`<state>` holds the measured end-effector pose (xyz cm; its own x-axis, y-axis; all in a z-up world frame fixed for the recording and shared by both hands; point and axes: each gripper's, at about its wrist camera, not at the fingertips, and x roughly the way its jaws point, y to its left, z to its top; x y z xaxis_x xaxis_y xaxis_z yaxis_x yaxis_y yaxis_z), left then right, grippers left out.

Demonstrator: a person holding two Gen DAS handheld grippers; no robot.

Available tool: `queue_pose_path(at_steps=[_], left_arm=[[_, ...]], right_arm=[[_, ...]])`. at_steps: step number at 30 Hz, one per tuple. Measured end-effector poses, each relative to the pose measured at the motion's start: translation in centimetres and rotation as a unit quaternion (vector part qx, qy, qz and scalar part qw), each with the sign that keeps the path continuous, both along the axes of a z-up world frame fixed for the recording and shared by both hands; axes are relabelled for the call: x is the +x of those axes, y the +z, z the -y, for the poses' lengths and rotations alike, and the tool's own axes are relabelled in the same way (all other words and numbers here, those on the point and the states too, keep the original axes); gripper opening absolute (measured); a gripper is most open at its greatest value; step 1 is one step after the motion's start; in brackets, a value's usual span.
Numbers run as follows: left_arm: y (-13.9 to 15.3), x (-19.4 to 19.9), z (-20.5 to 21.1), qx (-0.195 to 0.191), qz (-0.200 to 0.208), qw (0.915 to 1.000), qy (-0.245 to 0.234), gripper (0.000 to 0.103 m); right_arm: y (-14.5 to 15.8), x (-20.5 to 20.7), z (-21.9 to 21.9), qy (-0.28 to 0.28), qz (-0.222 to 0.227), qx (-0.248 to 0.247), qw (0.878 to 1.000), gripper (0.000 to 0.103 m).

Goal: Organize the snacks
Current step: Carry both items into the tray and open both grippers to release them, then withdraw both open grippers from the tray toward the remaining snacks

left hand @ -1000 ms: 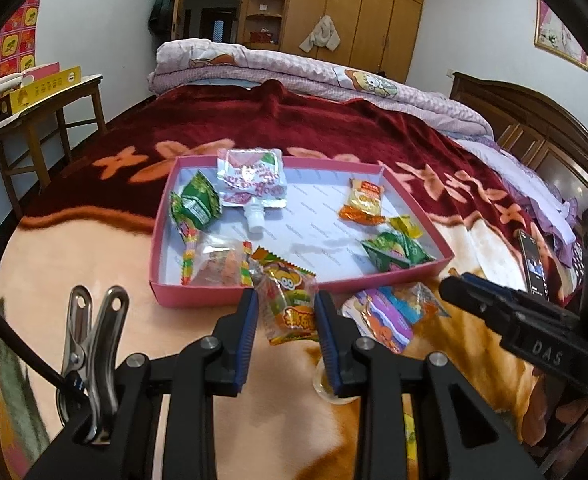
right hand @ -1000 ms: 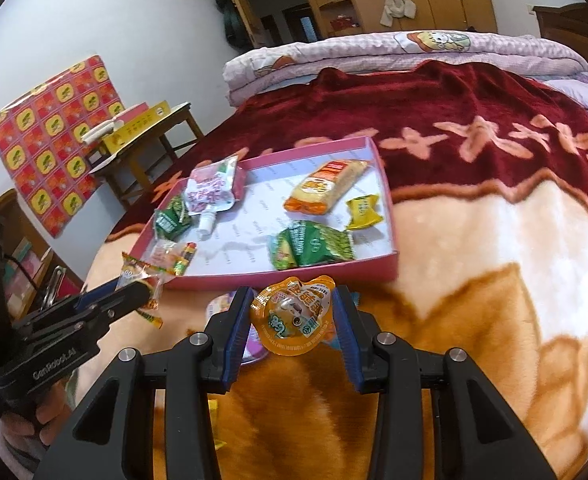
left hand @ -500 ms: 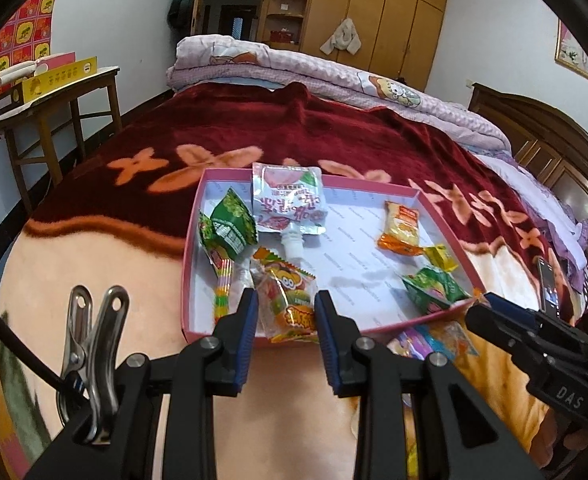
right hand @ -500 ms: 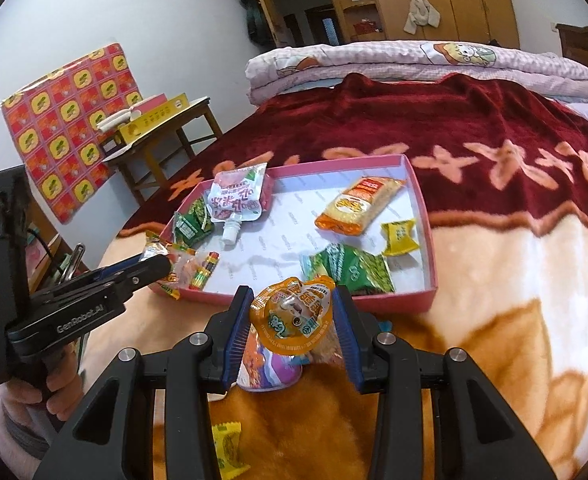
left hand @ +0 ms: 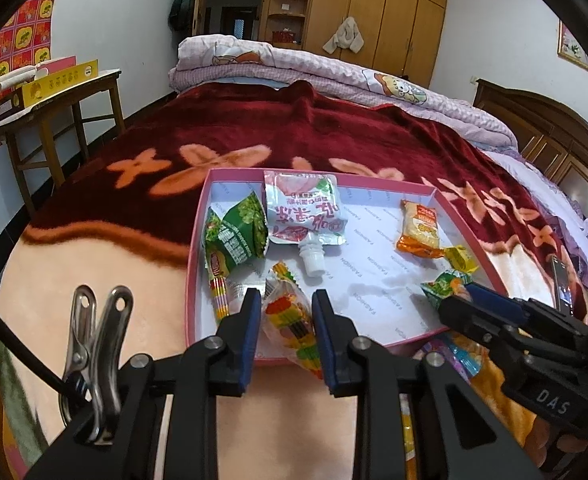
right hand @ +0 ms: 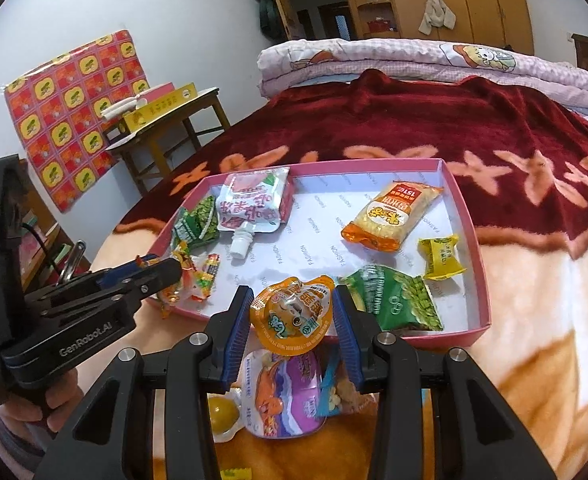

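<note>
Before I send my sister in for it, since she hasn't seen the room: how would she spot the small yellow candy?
Find the shallow pink cardboard tray on the bed's blanket. Along its right wall lies the small yellow wrapped candy, between the orange noodle packet and the green pea packet. It is the smallest snack there, and the only all-yellow one.

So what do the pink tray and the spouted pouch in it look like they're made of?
The pink tray looks like thin matte cardboard: straight folded walls and a white printed paper lining. The spouted pouch seems to be glossy plastic or foil film, shiny and wrinkled, with a hard white plastic spout.
</note>
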<state>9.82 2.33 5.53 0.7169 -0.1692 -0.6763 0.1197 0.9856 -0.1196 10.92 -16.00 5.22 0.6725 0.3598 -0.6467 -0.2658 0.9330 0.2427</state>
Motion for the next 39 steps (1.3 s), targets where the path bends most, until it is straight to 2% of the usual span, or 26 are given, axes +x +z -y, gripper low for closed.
queue_pose_path(at_steps=[7,22,25,27,30,39], left_arm=[[-0.4,0.4,0.0,0.005,0.001,1.0000,0.000,0.028],[-1.0,0.7,0.1,-0.006,-0.003,1.0000,0.002,0.032],[-1.0,0.5,0.1,-0.004,-0.004,1.0000,0.002,0.038],[-1.0,0.4,0.2,-0.003,-0.004,1.0000,0.002,0.039],[-0.9,0.2,0.2,-0.008,-0.006,0.9999,-0.002,0.042],[0.0,-1.0,0.6,-0.018,-0.009,0.9996,-0.018,0.042]], right_arm=[[-0.4,0.4,-0.3,-0.003,0.010,-0.014,1.000,0.042],[-1.1,0.9,-0.8,0.009,0.012,-0.008,1.000,0.043],[-1.2,0.7,-0.8,0.010,0.012,-0.001,1.000,0.046],[-1.1,0.7,-0.7,0.014,0.012,0.010,1.000,0.054],[-0.9,0.4,-0.7,0.016,0.013,0.015,1.000,0.059],[0.0,-0.8,0.1,0.015,0.025,0.037,0.999,0.062]])
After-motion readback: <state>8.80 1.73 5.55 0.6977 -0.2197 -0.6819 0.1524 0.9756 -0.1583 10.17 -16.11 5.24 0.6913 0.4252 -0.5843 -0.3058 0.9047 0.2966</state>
